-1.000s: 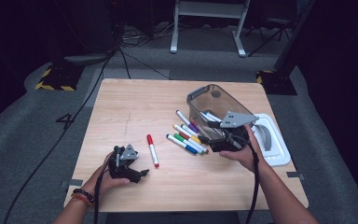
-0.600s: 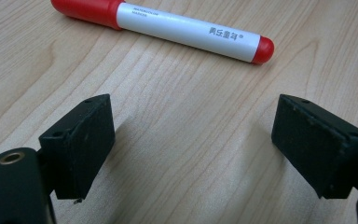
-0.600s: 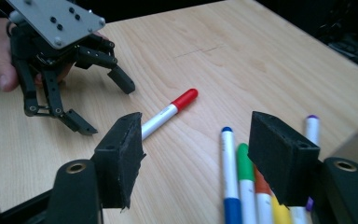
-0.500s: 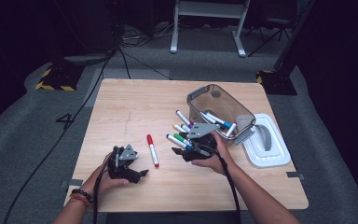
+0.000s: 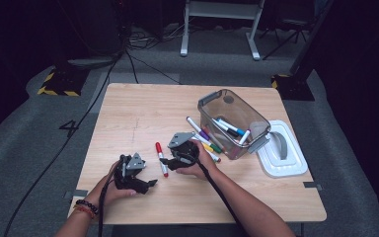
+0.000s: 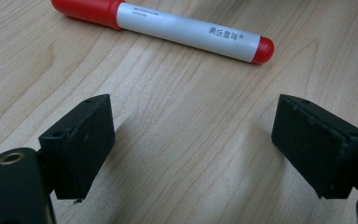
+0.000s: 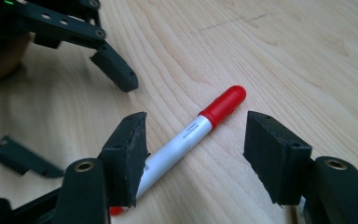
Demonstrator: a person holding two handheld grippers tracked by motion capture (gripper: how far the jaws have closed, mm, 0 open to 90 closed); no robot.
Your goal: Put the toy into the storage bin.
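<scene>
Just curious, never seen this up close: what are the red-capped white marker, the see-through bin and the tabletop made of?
Red-capped white marker: likely plastic; smooth, slightly glossy barrel with printed text. See-through bin: probably clear smoky plastic, since pens show through its walls. Tabletop: pale wood or wood-look laminate; visible grain, matte.

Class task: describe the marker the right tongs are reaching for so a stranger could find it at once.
On the wooden table, look between the two hands, left of the clear bin. The red marker lies alone there: white barrel, red cap, apart from the mixed-colour markers beside the bin.
</scene>
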